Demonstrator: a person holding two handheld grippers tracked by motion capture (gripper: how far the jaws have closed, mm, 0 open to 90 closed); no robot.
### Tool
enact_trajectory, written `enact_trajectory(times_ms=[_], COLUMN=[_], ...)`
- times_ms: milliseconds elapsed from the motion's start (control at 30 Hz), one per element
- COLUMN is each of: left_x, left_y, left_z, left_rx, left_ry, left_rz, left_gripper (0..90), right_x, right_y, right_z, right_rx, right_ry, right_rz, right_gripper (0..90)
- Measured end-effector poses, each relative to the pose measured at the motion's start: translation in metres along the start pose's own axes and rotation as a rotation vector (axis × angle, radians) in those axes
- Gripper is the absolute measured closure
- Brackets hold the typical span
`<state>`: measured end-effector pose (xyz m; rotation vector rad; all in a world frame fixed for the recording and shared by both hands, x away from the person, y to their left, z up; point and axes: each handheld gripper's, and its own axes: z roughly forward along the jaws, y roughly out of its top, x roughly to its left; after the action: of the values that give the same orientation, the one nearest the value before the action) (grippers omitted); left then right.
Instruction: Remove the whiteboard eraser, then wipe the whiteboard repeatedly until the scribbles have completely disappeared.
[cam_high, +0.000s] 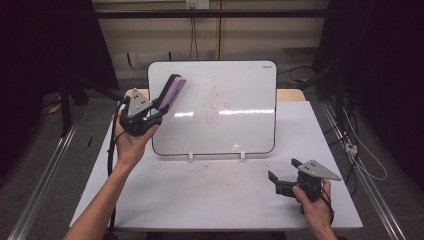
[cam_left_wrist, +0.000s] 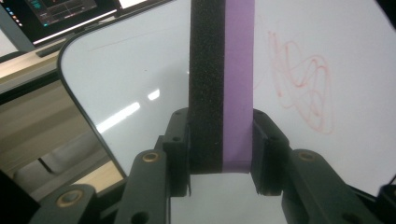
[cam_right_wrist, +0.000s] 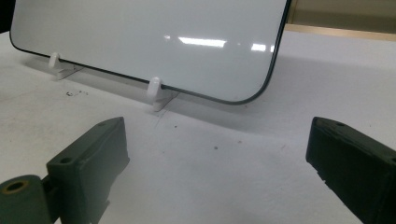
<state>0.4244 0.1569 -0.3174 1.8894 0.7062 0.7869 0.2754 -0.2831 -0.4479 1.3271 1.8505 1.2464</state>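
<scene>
Overhead first: a whiteboard (cam_high: 215, 107) stands propped on two small white feet (cam_high: 191, 156) toward the back of the white table (cam_high: 220, 200), leaning slightly away. Red scribble (cam_high: 216, 102) sits near the middle of its face. The left gripper (cam_high: 159, 106) is raised at the board's left edge, held up in the person's left hand (cam_high: 131, 142), jaws clamped on an eraser (cam_high: 171, 92) with a purple back and black foam. The eraser stands up and to the right, over the board's upper left corner, well apart from the scribble. The right gripper (cam_high: 282, 172) rests low over the table at the front right, in the right hand (cam_high: 314, 202), jaws spread, nothing between them.

Left gripper view: the eraser (cam_left_wrist: 222, 84) rises straight up between both jaws, pinched at its lower end, black foam on the left, purple on the right. Behind it the whiteboard (cam_left_wrist: 121, 84); the red scribble (cam_left_wrist: 303, 88) lies to the eraser's right. Whether foam touches board, cannot tell. A monitor (cam_left_wrist: 56, 14) shows at top left.

Right gripper view: the two jaws stand wide apart over bare table (cam_right_wrist: 224, 163), the gripper (cam_right_wrist: 217, 149) empty. The whiteboard (cam_right_wrist: 154, 37) lower edge sits ahead in its white feet (cam_right_wrist: 156, 93).
</scene>
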Motion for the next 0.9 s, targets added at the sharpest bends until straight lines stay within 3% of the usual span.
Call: enact_trajectory(times_ms=[400,633,833,900], left_x=[-0.009,-0.019,-0.033,-0.038], left_y=[-0.009,-0.015,-0.019,-0.02], left_z=[-0.013,-0.016,-0.019,-0.02], left_rx=[-0.031,-0.066,-0.079,-0.077], left_ry=[-0.023,-0.062,-0.11,-0.125], left_rz=[-0.026,-0.074,-0.093,-0.1], left_gripper=[64.0,64.0,64.0,64.0], right_x=[0.002,0.008,0.012,0.014], right_y=[0.0,0.006,0.011,0.012], right_z=[-0.002,-0.001,0.002,0.005], right_rx=[-0.012,-0.018,-0.084,-0.087], right_ry=[0.016,0.032,0.072,0.083], right_rz=[-0.003,-0.015,0.048,0.048], right_gripper=[5.1,7.5,9.1,8.8])
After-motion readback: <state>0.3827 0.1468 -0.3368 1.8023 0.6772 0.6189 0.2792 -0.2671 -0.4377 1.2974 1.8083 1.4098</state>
